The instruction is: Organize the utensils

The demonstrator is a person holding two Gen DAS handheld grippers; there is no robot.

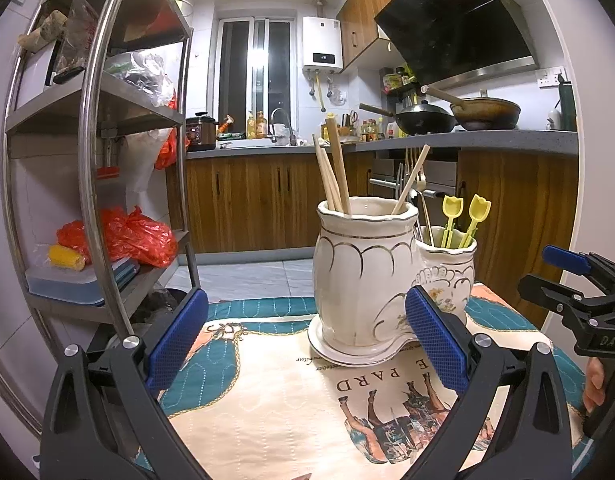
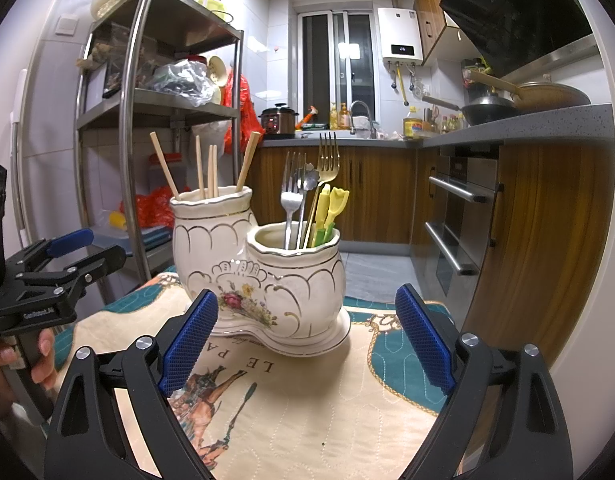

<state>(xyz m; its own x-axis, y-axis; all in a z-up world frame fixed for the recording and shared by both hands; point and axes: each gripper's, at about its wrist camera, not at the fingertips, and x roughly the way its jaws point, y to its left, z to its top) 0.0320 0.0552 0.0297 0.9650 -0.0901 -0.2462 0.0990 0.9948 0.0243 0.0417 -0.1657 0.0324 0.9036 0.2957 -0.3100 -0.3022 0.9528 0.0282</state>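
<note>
A white ceramic two-cup utensil holder (image 1: 363, 280) (image 2: 267, 276) stands on the patterned table mat (image 1: 267, 400) (image 2: 327, 392). Its tall cup holds several wooden chopsticks (image 1: 333, 172) (image 2: 205, 168). Its short cup holds metal forks (image 2: 293, 196), a gold fork (image 2: 327, 160) and yellow plastic picks (image 1: 463, 216) (image 2: 331, 212). My left gripper (image 1: 307, 340) is open and empty, just in front of the holder. My right gripper (image 2: 307, 340) is open and empty, also facing the holder. Each gripper shows in the other's view, the right (image 1: 563, 280) and the left (image 2: 71, 252).
A steel shelf rack (image 1: 95, 152) (image 2: 135, 120) with bags and boxes stands left of the table. Kitchen counter (image 1: 467, 138) (image 2: 507, 126) with woks, wooden cabinets and an oven (image 2: 459, 216) lie behind and to the right. The mat's far edge drops to the tiled floor.
</note>
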